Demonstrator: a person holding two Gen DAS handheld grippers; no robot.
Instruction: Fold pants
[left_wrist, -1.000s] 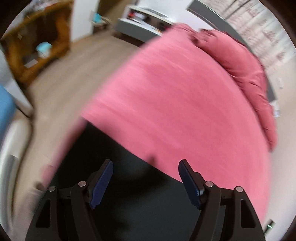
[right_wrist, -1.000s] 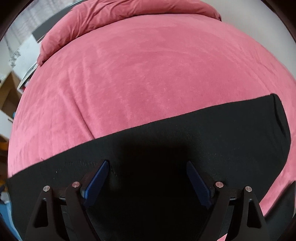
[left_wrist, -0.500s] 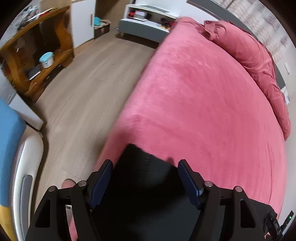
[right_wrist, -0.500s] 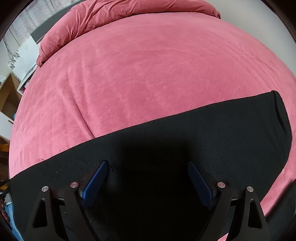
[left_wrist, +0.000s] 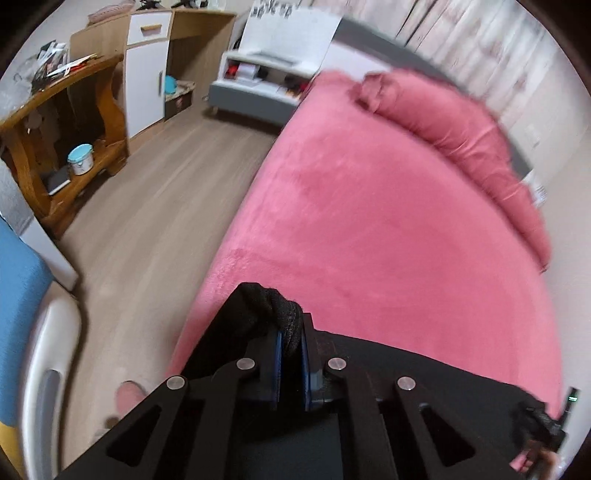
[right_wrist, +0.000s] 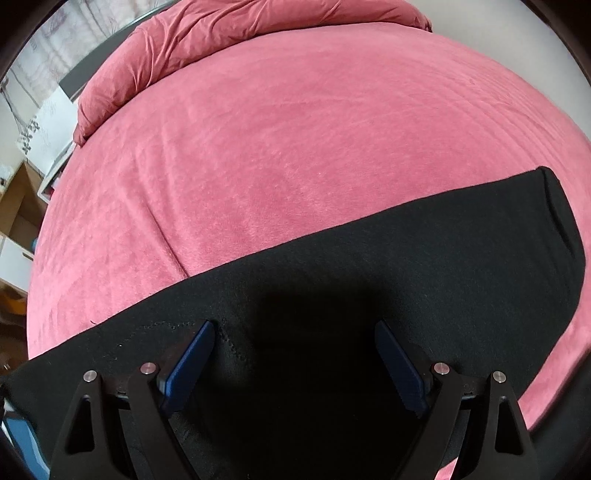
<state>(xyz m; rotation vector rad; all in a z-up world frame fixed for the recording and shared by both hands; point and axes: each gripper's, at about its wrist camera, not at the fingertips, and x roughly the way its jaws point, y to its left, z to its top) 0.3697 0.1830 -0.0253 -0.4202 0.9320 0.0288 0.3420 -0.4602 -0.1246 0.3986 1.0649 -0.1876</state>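
The left gripper (left_wrist: 290, 341) has just clamped onto the pants (left_wrist: 266, 306), bunching their edge; the right gripper (right_wrist: 293, 360) hovers open above them.

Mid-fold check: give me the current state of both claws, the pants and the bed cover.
left claw: shut on a bunched end of the pants, its jaws having just closed on the fabric.
right claw: open, above the flat pants, gripping nothing.
pants: black, spread flat across the bed, one end gathered and lifted in the left claw.
bed cover: pink, spread smooth, lightly creased.
pillow: at the head of the bed, under pink cover.
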